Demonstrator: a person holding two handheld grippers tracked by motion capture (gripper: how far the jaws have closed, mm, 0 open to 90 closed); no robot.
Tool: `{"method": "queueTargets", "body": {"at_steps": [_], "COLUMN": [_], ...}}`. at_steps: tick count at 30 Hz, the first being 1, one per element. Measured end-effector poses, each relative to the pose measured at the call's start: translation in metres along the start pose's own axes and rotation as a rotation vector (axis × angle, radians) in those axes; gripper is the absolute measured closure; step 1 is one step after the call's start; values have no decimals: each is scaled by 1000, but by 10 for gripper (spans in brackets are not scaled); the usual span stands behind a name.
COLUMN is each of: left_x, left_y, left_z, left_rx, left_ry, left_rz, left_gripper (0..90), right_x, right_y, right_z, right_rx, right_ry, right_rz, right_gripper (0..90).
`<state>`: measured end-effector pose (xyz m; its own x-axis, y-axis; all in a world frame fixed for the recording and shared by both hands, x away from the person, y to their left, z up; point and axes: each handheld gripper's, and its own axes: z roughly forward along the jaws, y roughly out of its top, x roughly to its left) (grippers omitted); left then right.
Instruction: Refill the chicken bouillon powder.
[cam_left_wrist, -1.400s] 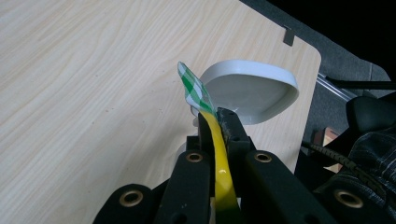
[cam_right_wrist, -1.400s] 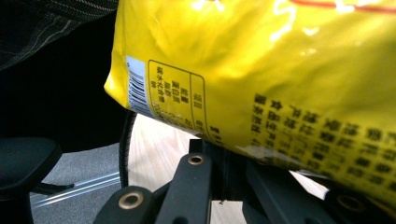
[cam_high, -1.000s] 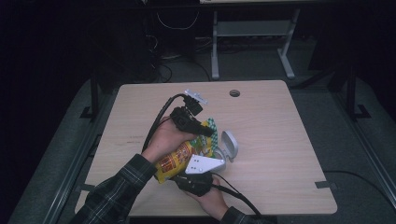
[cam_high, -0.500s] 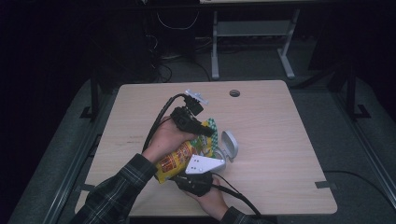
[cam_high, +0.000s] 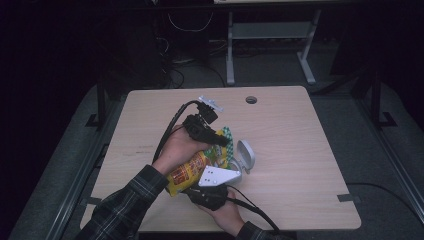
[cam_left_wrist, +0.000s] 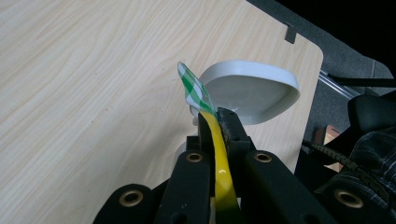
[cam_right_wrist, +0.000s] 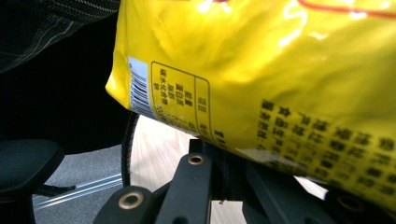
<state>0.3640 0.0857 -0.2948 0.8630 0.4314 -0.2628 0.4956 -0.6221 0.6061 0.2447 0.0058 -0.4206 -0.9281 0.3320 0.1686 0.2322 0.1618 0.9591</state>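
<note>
While both grippers pinch it, one yellow snack bag (cam_high: 192, 172) hangs above the near desk (cam_high: 300, 150), long axis running near-left to far-right, green-checked end far. Left gripper (cam_left_wrist: 215, 116) fingers clamp that end; right gripper (cam_high: 212, 192) fingers clamp the bag's near edge. One white lidded container (cam_high: 245, 156) sits just right.

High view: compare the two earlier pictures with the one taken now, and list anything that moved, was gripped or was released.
Nothing visibly changed. The left tool stays clamped on the green-checked top edge of the yellow snack bag, the right tool stays shut at the bag's lower end, and the white open-lidded container stays beside them on the table.
</note>
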Motion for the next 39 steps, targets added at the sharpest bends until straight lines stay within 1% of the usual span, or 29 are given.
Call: {"method": "queueTargets", "body": {"at_steps": [30, 39], "left_x": [-2, -2], "left_y": [2, 2], "left_z": [1, 2], "left_rx": [11, 10], "left_ry": [0, -1], "left_rz": [5, -2], "left_gripper": [899, 900], "right_x": [0, 0], "right_y": [0, 0], "right_z": [0, 0], "right_rx": [-6, -7], "right_ry": [9, 11], "right_rz": [2, 1], "right_gripper": [900, 900]}}
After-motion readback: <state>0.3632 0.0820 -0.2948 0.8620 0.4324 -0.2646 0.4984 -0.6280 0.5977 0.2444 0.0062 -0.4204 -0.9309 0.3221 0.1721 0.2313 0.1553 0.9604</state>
